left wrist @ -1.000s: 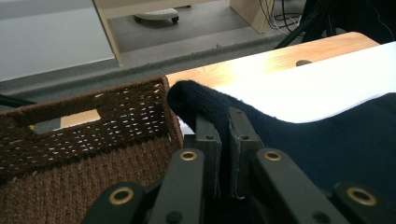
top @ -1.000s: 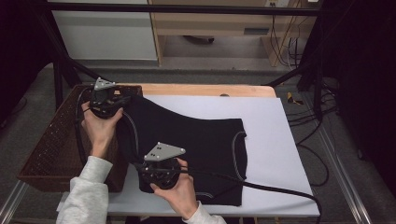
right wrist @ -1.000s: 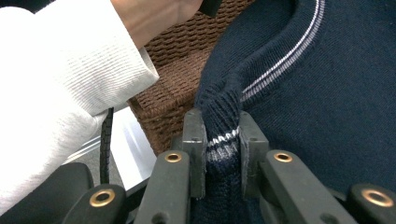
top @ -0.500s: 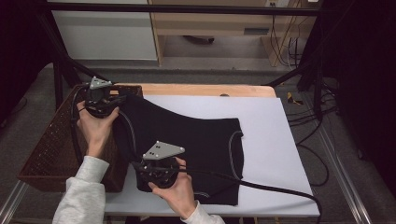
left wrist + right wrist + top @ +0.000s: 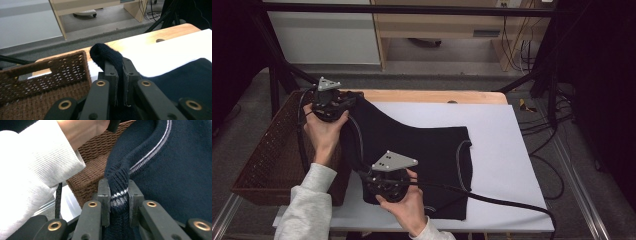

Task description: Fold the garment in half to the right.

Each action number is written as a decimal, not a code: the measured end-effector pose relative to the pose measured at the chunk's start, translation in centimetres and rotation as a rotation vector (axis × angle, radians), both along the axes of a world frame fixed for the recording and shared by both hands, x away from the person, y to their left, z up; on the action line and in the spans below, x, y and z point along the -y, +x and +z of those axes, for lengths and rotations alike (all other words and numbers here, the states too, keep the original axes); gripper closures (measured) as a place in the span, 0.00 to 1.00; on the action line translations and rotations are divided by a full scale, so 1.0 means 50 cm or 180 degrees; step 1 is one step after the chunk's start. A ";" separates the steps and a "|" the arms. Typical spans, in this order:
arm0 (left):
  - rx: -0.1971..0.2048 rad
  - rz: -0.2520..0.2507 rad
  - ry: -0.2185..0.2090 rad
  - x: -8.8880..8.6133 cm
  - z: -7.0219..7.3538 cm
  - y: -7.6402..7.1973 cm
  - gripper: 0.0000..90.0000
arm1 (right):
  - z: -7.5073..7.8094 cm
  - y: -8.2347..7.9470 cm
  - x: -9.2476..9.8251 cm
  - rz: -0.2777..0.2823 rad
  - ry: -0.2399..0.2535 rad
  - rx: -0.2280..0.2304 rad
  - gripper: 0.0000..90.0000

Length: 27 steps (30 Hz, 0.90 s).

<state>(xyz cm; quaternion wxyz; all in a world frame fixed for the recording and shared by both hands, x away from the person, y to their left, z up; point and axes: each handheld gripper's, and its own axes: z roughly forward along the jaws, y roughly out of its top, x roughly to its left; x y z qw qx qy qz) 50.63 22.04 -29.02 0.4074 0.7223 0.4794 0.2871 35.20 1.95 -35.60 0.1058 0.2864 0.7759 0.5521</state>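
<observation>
While both grippers clamp it, sweater bears no legible label.

- Your left gripper is black, topped by a grey three-cornered plate with small dark holes.
- Your right gripper has the same grey plate; a thick black cable trails from it.
- In both gripper views, your jaws are matte black bars on linkages with brass-coloured rivets.
- Your sleeves are white ribbed knit, cuffed at the wrist.
</observation>
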 end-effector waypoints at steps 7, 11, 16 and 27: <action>-0.0001 -0.0049 0.0040 0.045 -0.004 0.011 0.94 | -0.010 -0.001 0.031 -0.0139 0.0070 0.0008 0.86; -0.0018 -0.0068 0.0059 0.068 -0.012 0.017 0.94 | -0.020 -0.002 0.049 -0.0224 0.0102 -0.0002 0.86; -0.0010 -0.0117 0.0071 0.098 -0.022 0.023 0.94 | -0.028 -0.003 0.072 -0.0338 0.0125 -0.0012 0.86; 0.0011 -0.0266 0.0061 0.170 -0.038 0.037 0.94 | -0.050 -0.007 0.131 -0.0514 0.0070 -0.0003 0.86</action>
